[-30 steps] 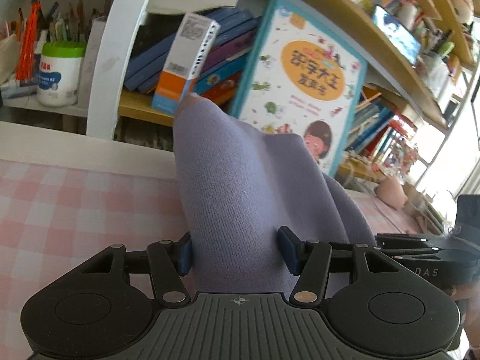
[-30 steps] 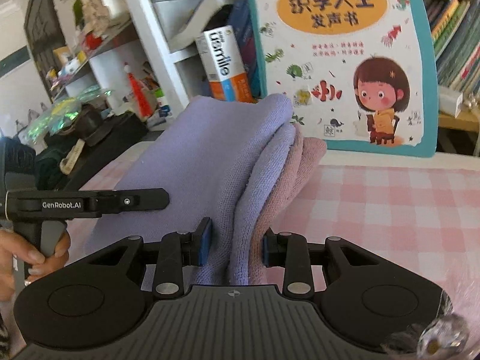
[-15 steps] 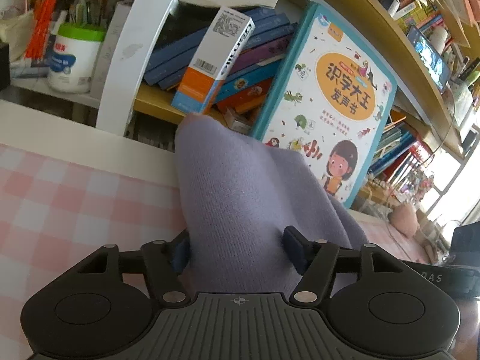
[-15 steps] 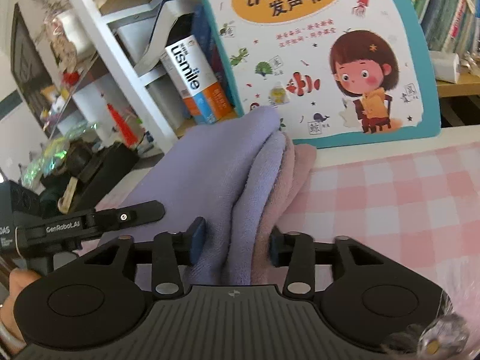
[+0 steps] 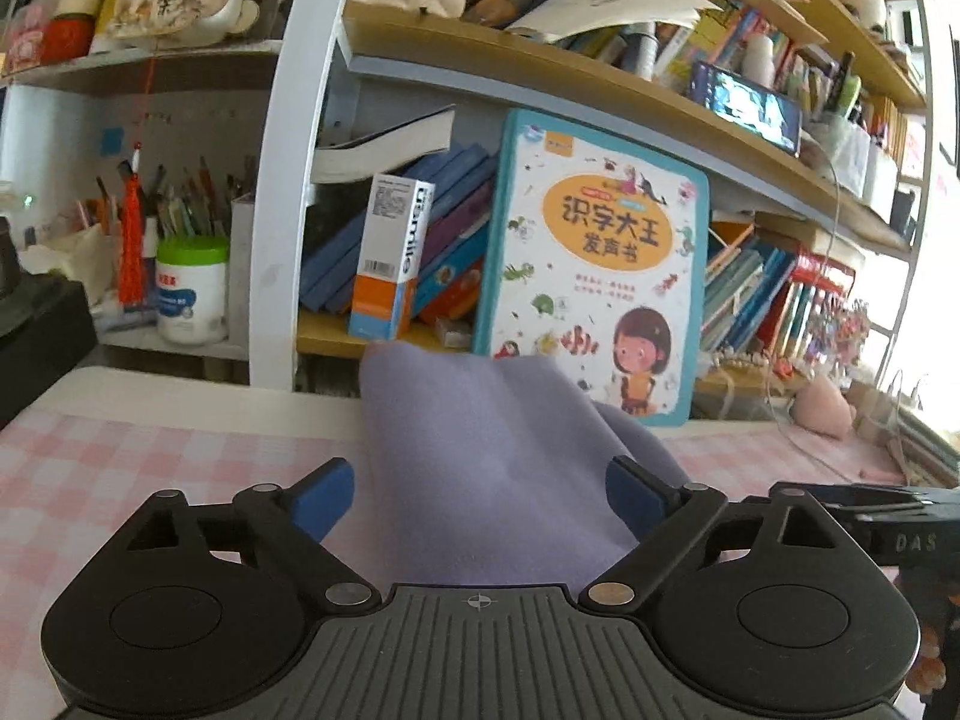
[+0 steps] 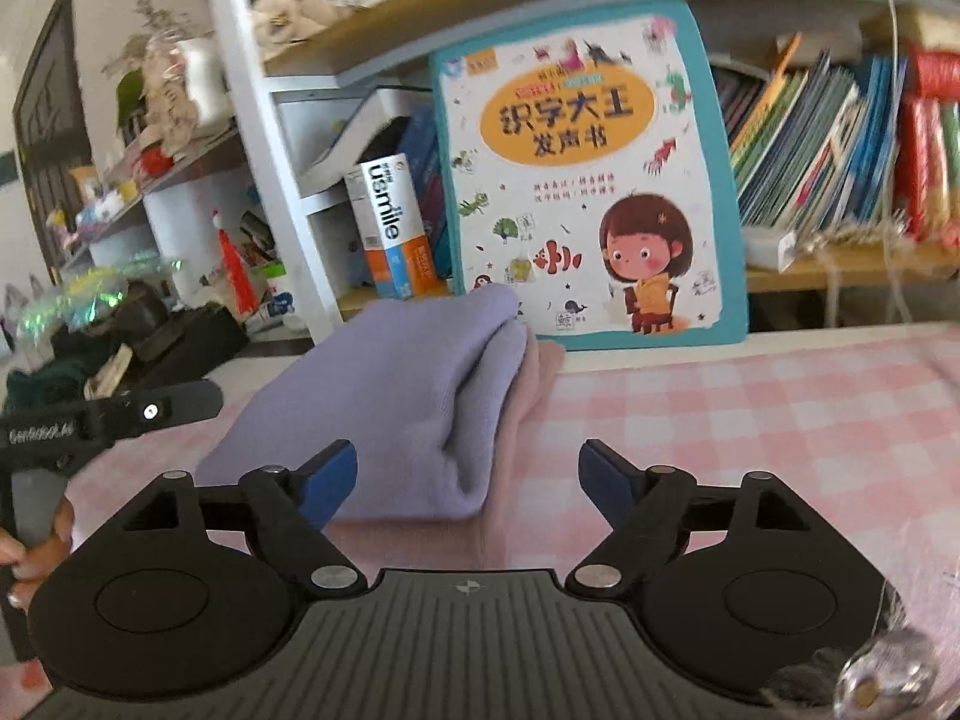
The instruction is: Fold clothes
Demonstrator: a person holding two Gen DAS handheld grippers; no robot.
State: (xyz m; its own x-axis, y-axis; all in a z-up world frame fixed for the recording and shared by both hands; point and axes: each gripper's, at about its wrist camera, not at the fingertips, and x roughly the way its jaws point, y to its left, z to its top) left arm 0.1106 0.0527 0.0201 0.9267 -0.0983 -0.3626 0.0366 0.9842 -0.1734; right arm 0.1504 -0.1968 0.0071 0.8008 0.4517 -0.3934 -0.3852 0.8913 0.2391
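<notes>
A folded lilac garment [image 5: 486, 480] lies in a bundle on the pink checked tablecloth [image 5: 120, 468], with a pale pink layer [image 6: 528, 396] under it in the right wrist view. My left gripper [image 5: 480, 495] has its jaws opening; the cloth sits between the blue pads [image 5: 324, 498] and they no longer press it. My right gripper [image 6: 468, 480] is opening too, with the garment [image 6: 408, 396] between its pads and a gap at each side. The left gripper [image 6: 120, 414] and a hand show at the left of the right wrist view.
Behind the garment a large children's book [image 6: 588, 180] leans on the shelf unit, next to a white and orange box [image 5: 390, 258]. A white upright post [image 5: 282, 180], a green-lidded jar [image 5: 192, 294] and rows of books [image 6: 840, 150] fill the shelves.
Both grippers let go of the lilac garment and their jaws spread wide. Both drew back from it, so the bundle now lies lower and farther off on the cloth.
</notes>
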